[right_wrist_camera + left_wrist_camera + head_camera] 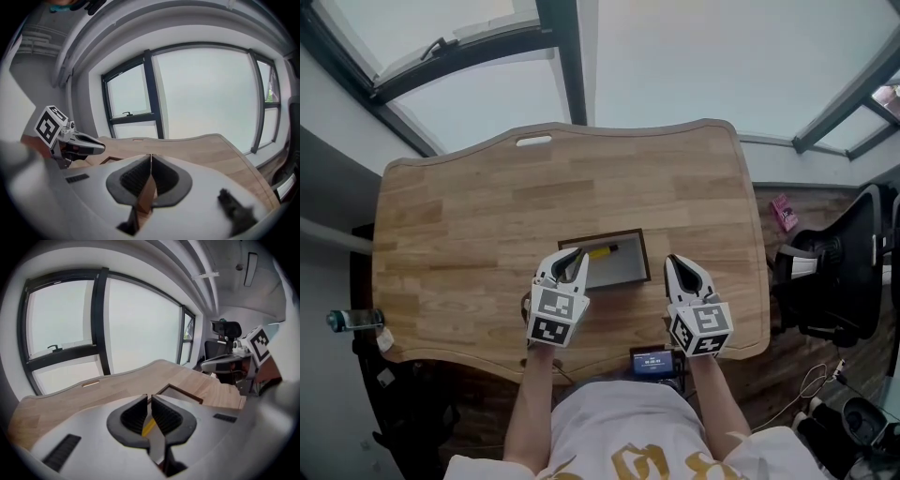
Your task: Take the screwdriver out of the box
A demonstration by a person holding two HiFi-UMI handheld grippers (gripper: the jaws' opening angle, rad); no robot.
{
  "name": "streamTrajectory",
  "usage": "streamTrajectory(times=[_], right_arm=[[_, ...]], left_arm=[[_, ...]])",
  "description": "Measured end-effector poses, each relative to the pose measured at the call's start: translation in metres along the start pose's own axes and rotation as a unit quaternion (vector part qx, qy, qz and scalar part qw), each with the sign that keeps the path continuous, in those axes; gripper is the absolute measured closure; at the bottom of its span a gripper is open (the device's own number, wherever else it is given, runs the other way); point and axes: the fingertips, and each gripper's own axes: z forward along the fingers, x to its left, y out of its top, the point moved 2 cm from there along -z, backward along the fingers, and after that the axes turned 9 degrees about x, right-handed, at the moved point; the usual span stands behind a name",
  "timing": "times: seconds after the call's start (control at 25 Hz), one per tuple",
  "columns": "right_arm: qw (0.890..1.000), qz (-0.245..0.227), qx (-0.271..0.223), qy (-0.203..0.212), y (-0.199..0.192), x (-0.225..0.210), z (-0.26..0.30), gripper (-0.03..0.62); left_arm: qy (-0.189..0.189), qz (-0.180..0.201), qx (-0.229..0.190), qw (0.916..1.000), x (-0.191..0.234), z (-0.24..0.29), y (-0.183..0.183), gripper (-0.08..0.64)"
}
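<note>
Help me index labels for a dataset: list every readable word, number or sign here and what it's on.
No text reads clearly.
Small black device with blue-lit screen at the light wooden table's near edge: digits too small to read.
Gold print on the white shirt: cut off, unreadable.
Black-and-white marker cubes: square patterns, no words.

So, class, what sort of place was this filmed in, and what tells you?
Probably an office or study-type workroom: a wooden desk with a shaped edge, large dark-framed windows just beyond it, and a black office chair beside the desk.
</note>
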Motion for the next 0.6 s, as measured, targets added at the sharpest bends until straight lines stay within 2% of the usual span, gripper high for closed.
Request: streamTrajectory(times=[0.24,0.4,0.6], right_arm=[[1.0,0.002,0.008,0.004,-0.002,-0.006,0.011,0.56],[1.0,0.003,0.015,0.008,-0.001,-0.008,0.023,0.56],[1.0,0.006,0.018,0.012,0.001,-0.01,0.036,0.56]], left_arm=[[-0.031,0.035,0.06,0.9971,-0.006,0.02,-0.005,0.545],[-0.055,0.06,0.109,0.9907,-0.011,0.033,-0.014,0.545],[-0.064,0.091,0.145,0.9831,-0.016,0.046,-0.018,0.545]])
